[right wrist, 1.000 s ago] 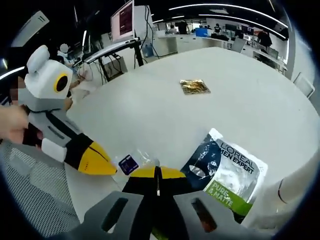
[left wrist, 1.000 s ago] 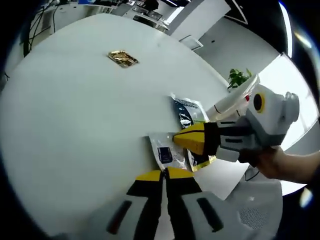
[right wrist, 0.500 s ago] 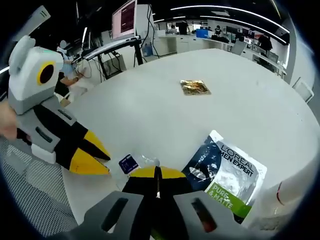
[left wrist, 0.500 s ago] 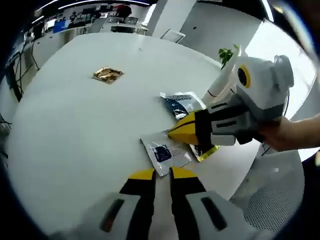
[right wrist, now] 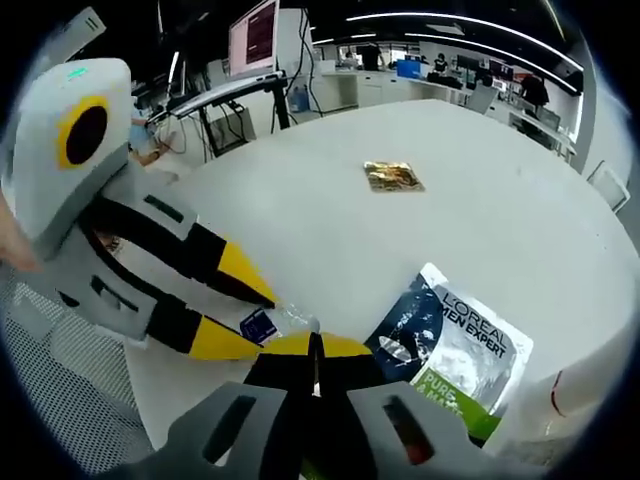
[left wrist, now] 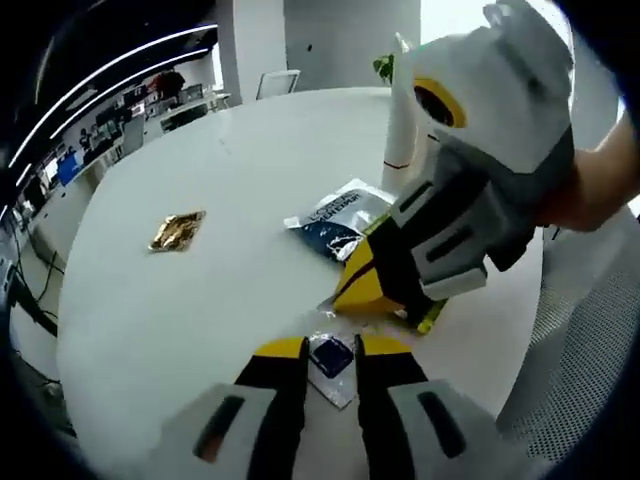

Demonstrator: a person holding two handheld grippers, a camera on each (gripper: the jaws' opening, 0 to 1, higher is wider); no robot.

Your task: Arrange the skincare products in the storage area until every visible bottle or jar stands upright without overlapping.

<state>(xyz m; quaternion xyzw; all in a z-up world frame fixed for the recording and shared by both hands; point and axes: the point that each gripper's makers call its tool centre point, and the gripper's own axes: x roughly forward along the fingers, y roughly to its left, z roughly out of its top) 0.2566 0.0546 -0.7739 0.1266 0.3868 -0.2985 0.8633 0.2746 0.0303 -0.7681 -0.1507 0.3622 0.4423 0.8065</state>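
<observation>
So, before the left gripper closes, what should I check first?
1. Left gripper open: ok, jaws stand apart.
2. Small sachet between its jaws: ok, the blue label sits in the gap.
3. Right gripper out of the way: not ok, its shut tip is close beside the small sachet.
4. Small sachet free of the L'Oreal sachet: cannot tell, the right gripper hides where they meet.
5. Gold sachet apart from the others: ok, it lies alone on the table.
6. White bottle upright: ok.
</observation>
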